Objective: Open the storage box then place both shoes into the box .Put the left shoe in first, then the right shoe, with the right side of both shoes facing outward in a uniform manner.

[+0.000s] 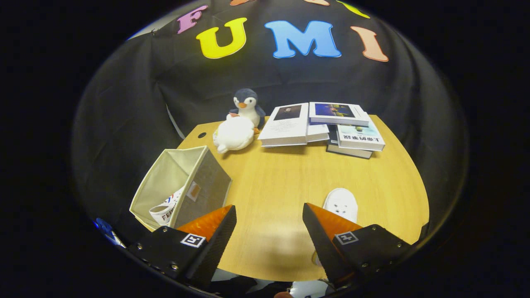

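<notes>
Your fingers (pixel 269 231) are spread with nothing between them, since one shoe (pixel 165 209) already sits in the open storage box (pixel 207 182) at lower left and the white shoe (pixel 341 205) waits on the tabletop (pixel 281 178) by the right finger.

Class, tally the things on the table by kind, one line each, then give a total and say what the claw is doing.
Shoes: 2, one in the box, one by the claw
Soft toys: 2, penguin, white toy
Storage box: 1
Books: about 4
Total: about 9
Claw: open, holding nothing.

Camera rides the hand-held gripper (pixel 269 225) — high, looking down across table (pixel 290 182).
</notes>
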A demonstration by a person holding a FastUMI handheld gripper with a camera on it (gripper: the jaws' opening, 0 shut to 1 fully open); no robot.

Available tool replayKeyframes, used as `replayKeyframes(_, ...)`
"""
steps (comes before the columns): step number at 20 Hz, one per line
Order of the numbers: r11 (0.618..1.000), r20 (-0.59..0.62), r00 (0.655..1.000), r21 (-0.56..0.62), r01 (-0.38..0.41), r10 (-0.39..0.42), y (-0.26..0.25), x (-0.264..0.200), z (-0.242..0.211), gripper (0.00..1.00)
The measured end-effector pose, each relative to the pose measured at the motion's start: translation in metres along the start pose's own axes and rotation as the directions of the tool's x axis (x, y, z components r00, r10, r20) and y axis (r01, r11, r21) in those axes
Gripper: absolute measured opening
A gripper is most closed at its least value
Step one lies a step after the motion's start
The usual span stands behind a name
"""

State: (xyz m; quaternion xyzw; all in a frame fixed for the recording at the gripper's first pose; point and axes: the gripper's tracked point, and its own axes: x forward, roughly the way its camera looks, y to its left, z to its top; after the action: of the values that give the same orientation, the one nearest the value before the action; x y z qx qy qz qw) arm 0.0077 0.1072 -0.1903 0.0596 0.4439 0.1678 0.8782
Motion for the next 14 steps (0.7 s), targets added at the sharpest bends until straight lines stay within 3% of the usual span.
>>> replayKeyframes(6,0.992,-0.013,0.992,-0.029,0.122,-0.122,-0.065,-0.001,-0.02,0.98)
replayKeyframes(14,0.974,-0.102,0.969,-0.026,0.223,-0.225,-0.134,0.008,-0.065,0.98)
